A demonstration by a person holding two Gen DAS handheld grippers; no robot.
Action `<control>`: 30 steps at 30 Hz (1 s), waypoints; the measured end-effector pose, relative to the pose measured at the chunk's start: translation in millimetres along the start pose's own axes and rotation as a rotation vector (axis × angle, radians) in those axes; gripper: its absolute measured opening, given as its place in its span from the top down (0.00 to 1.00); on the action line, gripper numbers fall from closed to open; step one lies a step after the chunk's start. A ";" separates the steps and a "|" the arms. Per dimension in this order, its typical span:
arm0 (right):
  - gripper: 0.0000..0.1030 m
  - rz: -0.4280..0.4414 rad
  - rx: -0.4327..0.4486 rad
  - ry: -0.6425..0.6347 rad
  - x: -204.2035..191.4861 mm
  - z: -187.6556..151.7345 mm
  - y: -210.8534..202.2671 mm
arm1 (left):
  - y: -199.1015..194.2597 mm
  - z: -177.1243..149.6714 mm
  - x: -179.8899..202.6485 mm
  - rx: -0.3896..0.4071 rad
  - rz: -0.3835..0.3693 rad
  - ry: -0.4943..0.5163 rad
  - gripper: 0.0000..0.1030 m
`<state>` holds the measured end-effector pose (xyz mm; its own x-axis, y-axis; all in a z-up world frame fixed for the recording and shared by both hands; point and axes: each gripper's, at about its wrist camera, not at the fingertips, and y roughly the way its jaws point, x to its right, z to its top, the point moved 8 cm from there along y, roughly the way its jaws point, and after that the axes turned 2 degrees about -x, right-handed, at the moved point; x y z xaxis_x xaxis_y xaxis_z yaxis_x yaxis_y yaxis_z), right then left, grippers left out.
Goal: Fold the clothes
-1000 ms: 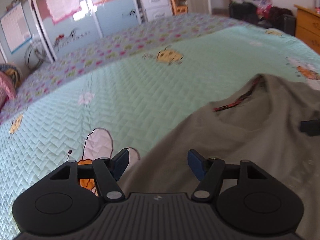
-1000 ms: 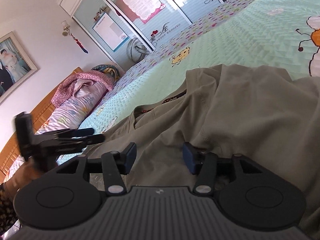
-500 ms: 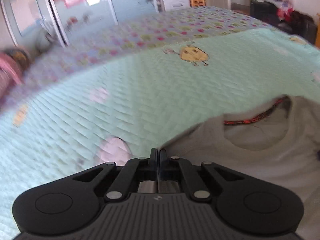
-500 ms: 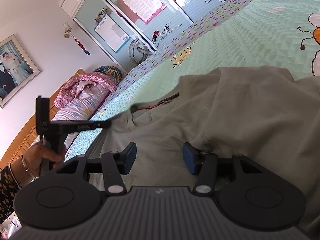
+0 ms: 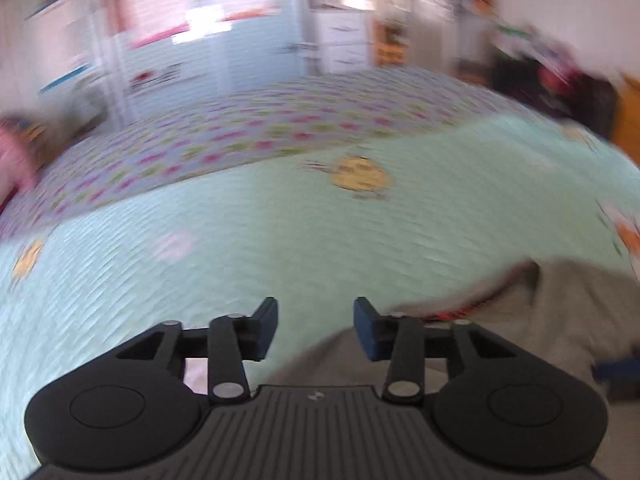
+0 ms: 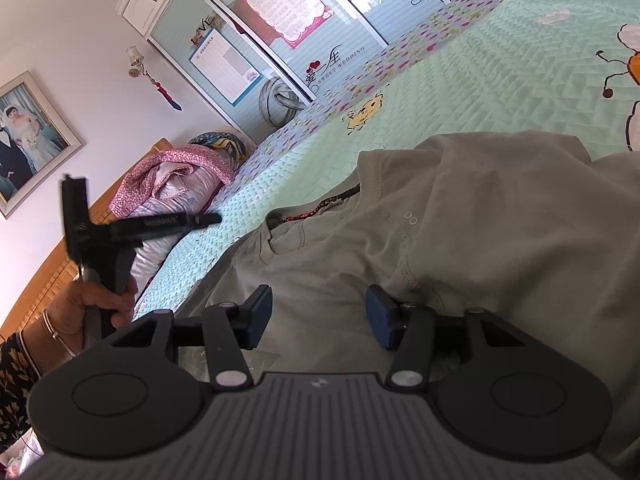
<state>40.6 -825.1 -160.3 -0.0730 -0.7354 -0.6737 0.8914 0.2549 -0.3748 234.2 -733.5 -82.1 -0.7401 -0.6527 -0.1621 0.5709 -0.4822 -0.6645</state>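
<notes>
An olive-grey T-shirt [image 6: 480,240] lies spread on the mint-green bedcover [image 6: 500,80], its collar [image 6: 320,204] with a red-patterned inner band facing the headboard. My right gripper [image 6: 318,312] is open just above the shirt's chest, with flat cloth under the gap and nothing pinched. My left gripper [image 5: 315,328] has its jaws opening, and only bedcover [image 5: 280,232] shows between them. The shirt's shoulder [image 5: 560,312] is below and right of it. In the right wrist view the left gripper [image 6: 216,219] is held up over the bed's edge, clear of the shirt.
A person's hand [image 6: 92,300] with bangles holds the left gripper's handle. A pink quilt bundle [image 6: 172,176] lies against the wooden headboard [image 6: 52,272]. Wardrobe doors [image 6: 280,20] stand beyond the bed. The left wrist view is blurred by motion.
The left gripper shut at the shirt's shoulder edge half a second ago. It has since opened, let go and lifted away to the left. The right gripper has kept still.
</notes>
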 end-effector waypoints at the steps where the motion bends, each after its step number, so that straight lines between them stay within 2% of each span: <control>1: 0.47 0.001 0.000 0.001 0.0 0.1 -0.1 | 9.9 -1.2 6.3 -0.035 0.008 0.053 0.53; 3: 0.47 0.002 0.000 0.001 -0.3 0.4 -0.3 | 29.9 -5.8 13.1 -0.104 0.034 0.135 0.52; 4: 0.47 0.002 0.000 0.002 -0.4 0.5 -0.3 | 36.8 -8.3 12.5 -0.123 0.046 0.141 0.53; 7: 0.47 0.002 0.000 0.002 -0.5 -0.1 -0.5 | 47.5 -16.4 5.9 -0.151 -0.005 0.058 0.53; 9: 0.47 0.001 0.000 0.001 -1.3 -0.3 -0.4 | 54.0 -23.1 2.7 -0.173 -0.053 -0.007 0.59; 11: 0.47 0.000 0.001 0.000 -2.2 -0.1 -0.2 | 51.9 -24.9 7.1 -0.168 -0.089 -0.027 0.79; 12: 0.47 0.001 0.002 0.001 -2.2 0.0 -0.1 | 50.2 -25.8 11.2 -0.169 -0.100 -0.024 0.81; 13: 0.47 0.001 0.002 0.002 -2.1 0.2 -0.1 | 48.2 -26.2 15.5 -0.168 -0.100 -0.010 0.89; 15: 0.47 0.003 0.003 0.003 -1.8 0.5 0.1 | 42.7 -26.3 21.9 -0.156 -0.080 0.027 0.91; 19: 0.47 0.005 0.005 0.006 -1.3 1.1 0.3 | 42.3 -20.2 5.2 -0.111 0.069 0.023 0.92; 22: 0.47 0.007 0.006 0.008 -1.0 1.6 0.5 | 48.6 -20.8 2.0 -0.129 0.054 -0.011 0.92; 24: 0.47 0.009 0.007 0.010 -0.7 1.9 0.6 | 49.4 -20.9 6.6 -0.122 0.061 0.021 0.89; 25: 0.47 0.010 0.008 0.011 -0.6 2.0 0.7 | 49.0 -20.8 7.8 -0.118 0.061 0.026 0.84; 26: 0.47 0.012 0.008 0.013 -0.4 2.2 0.7 | 46.2 -20.1 5.4 -0.108 0.050 -0.003 0.70; 28: 0.47 0.014 0.008 0.015 0.3 2.7 0.6 | 38.2 -18.1 -1.4 -0.075 0.020 -0.068 0.52; 30: 0.47 0.015 0.008 0.015 0.3 2.7 0.7 | 26.6 -15.7 -10.8 -0.030 -0.004 -0.130 0.49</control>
<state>42.4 -826.8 -159.0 -0.0668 -0.7218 -0.6888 0.8958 0.2606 -0.3599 251.9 -730.1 -109.4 -0.6893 -0.7216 -0.0647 0.5553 -0.4689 -0.6869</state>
